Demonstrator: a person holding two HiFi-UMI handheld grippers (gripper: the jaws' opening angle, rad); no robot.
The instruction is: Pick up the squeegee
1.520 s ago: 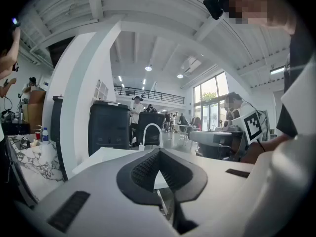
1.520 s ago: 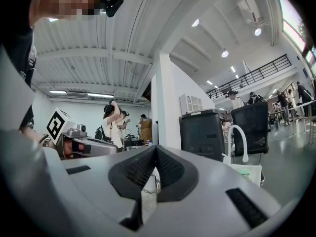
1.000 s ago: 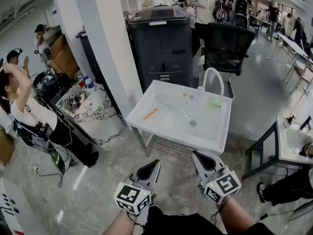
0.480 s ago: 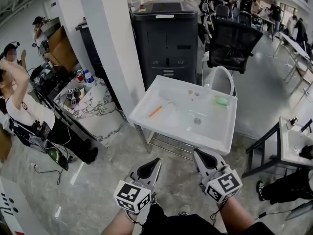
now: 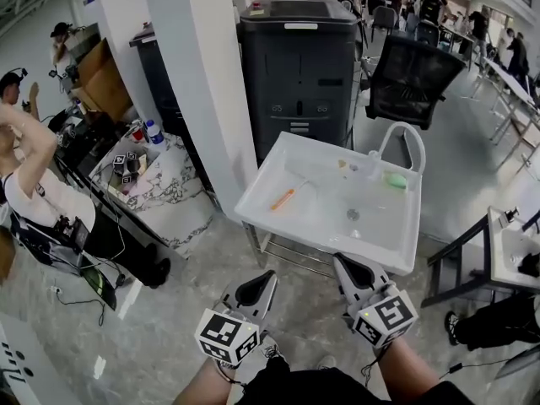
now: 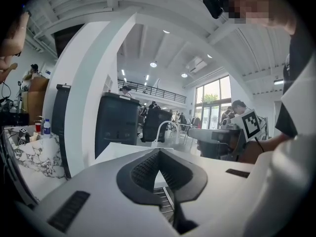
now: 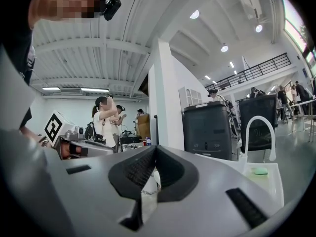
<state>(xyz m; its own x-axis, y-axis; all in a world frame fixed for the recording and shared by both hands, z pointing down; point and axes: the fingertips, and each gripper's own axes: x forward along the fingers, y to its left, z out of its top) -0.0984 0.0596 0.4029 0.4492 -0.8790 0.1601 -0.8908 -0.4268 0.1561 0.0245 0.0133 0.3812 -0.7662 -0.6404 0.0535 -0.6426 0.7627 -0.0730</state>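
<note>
Markings: no writing can be read. A black-and-white square pattern is carried on the left marker cube (image 5: 226, 337) and the right marker cube (image 5: 384, 317). A pale label strip (image 5: 301, 25) on the black cabinet (image 5: 299, 74) is too small to be made out.
Far left: a person (image 5: 34, 184) with one arm raised is seen beside a marbled worktop (image 5: 169, 197), on which bottles (image 5: 152, 133) are set.
Pillar (image 5: 202, 83): white, placed between the worktop and the cabinet.
Left tongs (image 5: 267, 278): jaws are pressed together with nothing between them. They are held low in front of the wearer and pointed about level toward the sink.
Squeegee (image 5: 283, 198): its orange handle is laid in the left half of the white sink (image 5: 325, 241), well apart from both tongs. It is shown in the head view only.
Right tongs (image 5: 340, 262): jaws are closed tip to tip and empty. They are held beside the left tongs, just short of the sink's front rim.
Forearms: both are seen at the bottom edge of the head view, side by side.
Faucet (image 5: 396, 137): a white arch at the sink's far right corner.
Sponge (image 5: 395, 180): green, laid near the faucet. It is also caught in the right gripper view (image 7: 259, 171) but not in the left gripper view.
Chair (image 5: 413, 78): black, placed behind the sink to the right of the cabinet.
Left gripper view only: tall windows (image 6: 213, 105) and a railed upper gallery (image 6: 153, 90) are shown.
</note>
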